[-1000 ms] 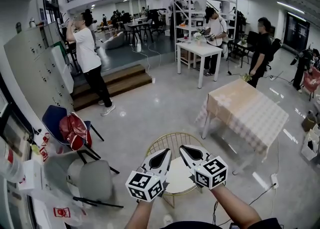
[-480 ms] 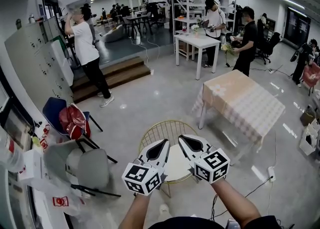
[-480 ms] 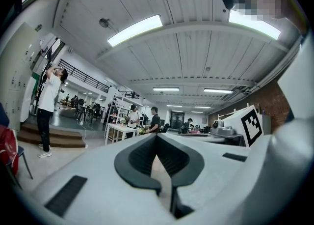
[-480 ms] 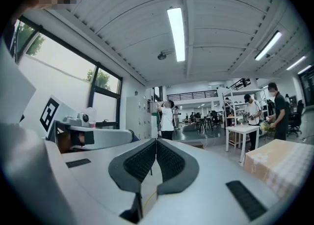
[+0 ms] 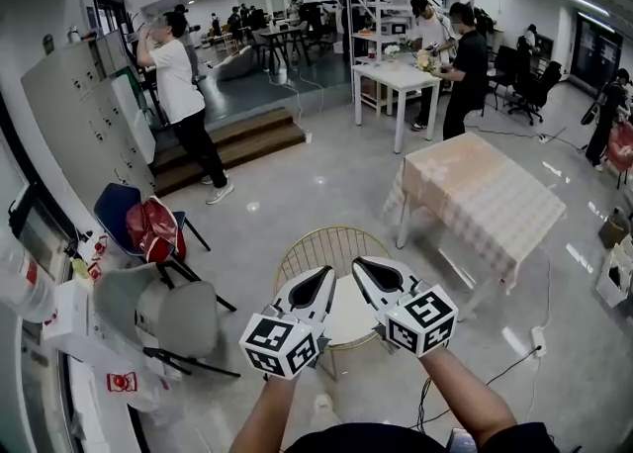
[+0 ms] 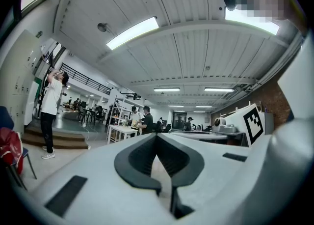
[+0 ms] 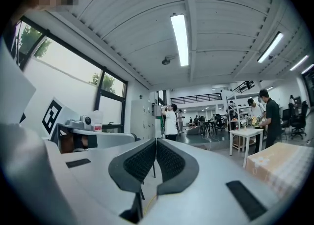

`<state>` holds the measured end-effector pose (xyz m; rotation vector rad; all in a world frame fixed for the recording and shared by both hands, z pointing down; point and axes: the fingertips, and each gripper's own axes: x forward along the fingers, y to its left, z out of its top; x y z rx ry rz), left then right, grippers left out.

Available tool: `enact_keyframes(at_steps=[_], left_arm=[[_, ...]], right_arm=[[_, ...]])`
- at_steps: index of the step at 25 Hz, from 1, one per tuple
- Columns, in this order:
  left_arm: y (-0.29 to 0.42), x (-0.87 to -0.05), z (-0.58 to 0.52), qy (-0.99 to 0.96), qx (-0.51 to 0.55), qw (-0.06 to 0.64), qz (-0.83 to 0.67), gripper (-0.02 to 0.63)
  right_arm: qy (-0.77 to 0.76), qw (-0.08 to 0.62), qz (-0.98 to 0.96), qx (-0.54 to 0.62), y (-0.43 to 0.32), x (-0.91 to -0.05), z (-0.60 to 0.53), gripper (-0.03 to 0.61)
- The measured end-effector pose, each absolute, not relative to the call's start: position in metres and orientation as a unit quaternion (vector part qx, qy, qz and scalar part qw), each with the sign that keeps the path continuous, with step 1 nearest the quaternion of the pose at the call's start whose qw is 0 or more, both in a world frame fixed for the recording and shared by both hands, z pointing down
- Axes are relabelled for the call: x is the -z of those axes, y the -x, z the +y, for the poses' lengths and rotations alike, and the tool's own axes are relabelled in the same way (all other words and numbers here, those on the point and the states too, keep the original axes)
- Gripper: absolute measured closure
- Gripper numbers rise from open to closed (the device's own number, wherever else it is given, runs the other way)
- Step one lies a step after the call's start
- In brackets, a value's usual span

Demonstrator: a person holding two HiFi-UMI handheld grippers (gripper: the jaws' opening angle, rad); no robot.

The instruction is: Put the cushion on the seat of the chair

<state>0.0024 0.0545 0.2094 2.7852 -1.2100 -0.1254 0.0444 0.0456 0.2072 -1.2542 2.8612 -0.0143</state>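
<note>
Grey floor point(image 5: 316, 194) spreads wide. Left gripper point(image 5: 315, 288) and right gripper point(image 5: 379, 278), jaws closed and empty, hang over the near wire chair point(image 5: 331, 248); a pale cushion point(image 5: 346, 320) apparently lies on its seat.

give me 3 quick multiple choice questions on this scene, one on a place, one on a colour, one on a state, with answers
1. In the head view, the checked-cloth table stands on which side of the gold wire chair?
A its left
B its right
C under it

2. The bag on the blue chair is:
A red
B green
C yellow

3. The left tool and right tool are:
A wide open
B shut on a cushion
C shut, empty

Answers:
1 B, the table lies toward the picture's right of the chair.
2 A, its fabric is plainly red.
3 C, each tool's pads meet with nothing between them.
</note>
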Motion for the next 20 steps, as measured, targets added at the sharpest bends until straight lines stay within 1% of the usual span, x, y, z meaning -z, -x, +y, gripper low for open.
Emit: enact_keyframes(at_steps=[20], left_arm=[[-0.05,-0.206,0.112,-0.911,0.037,0.036,-0.409,0.609]], right_arm=[[0.394,0.027,0.919,-0.003,-0.09,-0.201,0.104,0.557]])
